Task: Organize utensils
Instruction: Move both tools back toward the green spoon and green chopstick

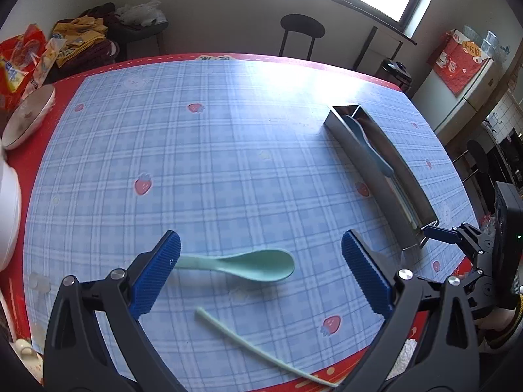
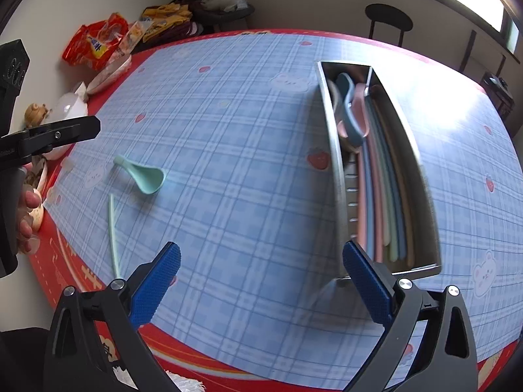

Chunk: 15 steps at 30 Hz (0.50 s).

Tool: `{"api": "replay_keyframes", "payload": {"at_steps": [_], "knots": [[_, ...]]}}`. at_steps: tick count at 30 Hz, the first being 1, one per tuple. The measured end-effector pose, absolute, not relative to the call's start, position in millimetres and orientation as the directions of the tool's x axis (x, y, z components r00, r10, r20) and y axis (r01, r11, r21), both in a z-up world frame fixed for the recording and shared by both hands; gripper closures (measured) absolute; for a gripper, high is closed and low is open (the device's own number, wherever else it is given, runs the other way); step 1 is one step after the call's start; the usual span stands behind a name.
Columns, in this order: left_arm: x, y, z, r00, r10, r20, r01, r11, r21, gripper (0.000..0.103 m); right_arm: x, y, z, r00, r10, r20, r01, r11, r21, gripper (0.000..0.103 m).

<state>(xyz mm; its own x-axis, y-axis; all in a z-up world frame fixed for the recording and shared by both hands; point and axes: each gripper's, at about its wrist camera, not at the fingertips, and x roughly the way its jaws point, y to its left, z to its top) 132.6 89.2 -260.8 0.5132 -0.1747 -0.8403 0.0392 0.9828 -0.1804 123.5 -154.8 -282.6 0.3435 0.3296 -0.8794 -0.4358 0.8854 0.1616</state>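
While most pastel utensils already fill steel tray [image 2: 336, 150]: mint spoon [image 1: 258, 264] and mint chopstick [image 1: 248, 348] left loose near; left gripper [image 1: 261, 277], right gripper [image 2: 261, 284] both agape, empty.

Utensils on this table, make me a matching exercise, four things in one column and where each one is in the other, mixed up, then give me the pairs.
Column one:
1. mint green spoon
2. mint green chopstick
3. dark blue spoon
4. metal utensil box

Column two:
A. inside the box, at its far end
B. loose on the cloth, between the open left gripper fingers in the left wrist view
C. standing on the plaid tablecloth, ahead of the right gripper
D. loose on the cloth, near the red table edge

Pairs: 1-B, 2-D, 3-A, 4-C
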Motion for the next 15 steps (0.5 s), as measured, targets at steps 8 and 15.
{"api": "replay_keyframes", "payload": {"at_steps": [8,15], "knots": [[74,141,-290,0.477,-0.125,-0.87,-0.087,0.978,-0.188,0.006,97,-88,-303,0.243,0.335,-0.91,-0.563,0.813,0.149,0.006],[50,148,-317,0.417,-0.191,-0.889,-0.126,0.956,-0.265,0.006,90,-63,-310,0.221,0.331,-0.917,-0.569,0.808,0.155,0.011]]}}
